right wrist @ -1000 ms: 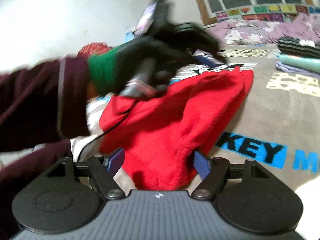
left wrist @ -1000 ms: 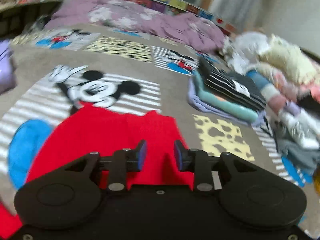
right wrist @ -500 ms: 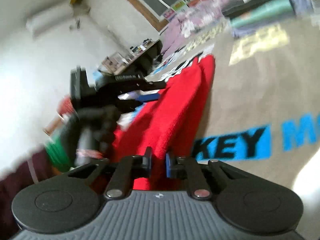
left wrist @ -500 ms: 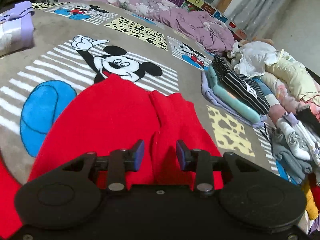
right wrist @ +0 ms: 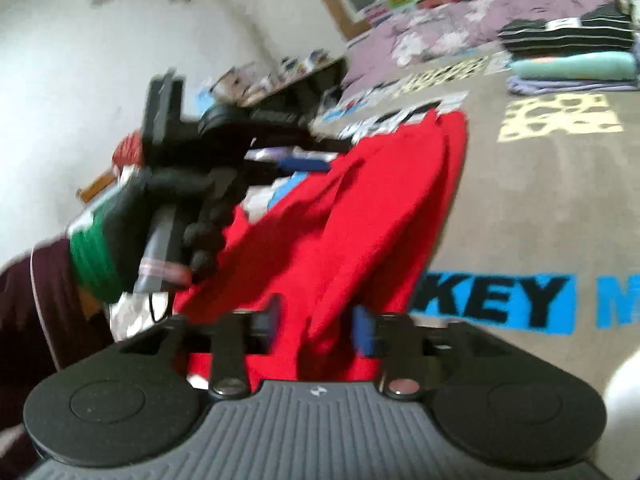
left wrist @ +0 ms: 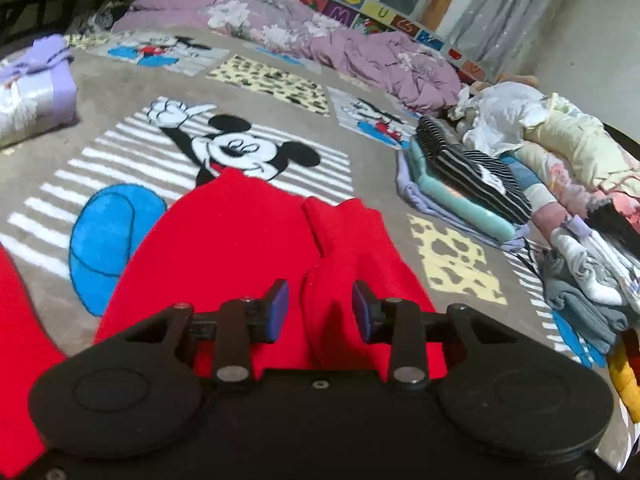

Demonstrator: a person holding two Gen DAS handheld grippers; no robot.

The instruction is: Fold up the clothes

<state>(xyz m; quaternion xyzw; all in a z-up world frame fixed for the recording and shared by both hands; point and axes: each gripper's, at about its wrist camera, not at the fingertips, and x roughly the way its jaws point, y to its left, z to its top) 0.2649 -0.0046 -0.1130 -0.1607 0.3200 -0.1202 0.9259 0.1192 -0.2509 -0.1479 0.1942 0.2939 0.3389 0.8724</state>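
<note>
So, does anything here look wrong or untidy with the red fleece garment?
Yes: the red fleece garment lies bunched on the cartoon-mouse blanket, with a thick raised ridge running between the left gripper's pads. It is not yet flat, unlike the neat folded stack nearby. The right gripper is opening around a fold.

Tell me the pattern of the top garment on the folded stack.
Black with thin white stripes, clearest in the left wrist view.
</note>
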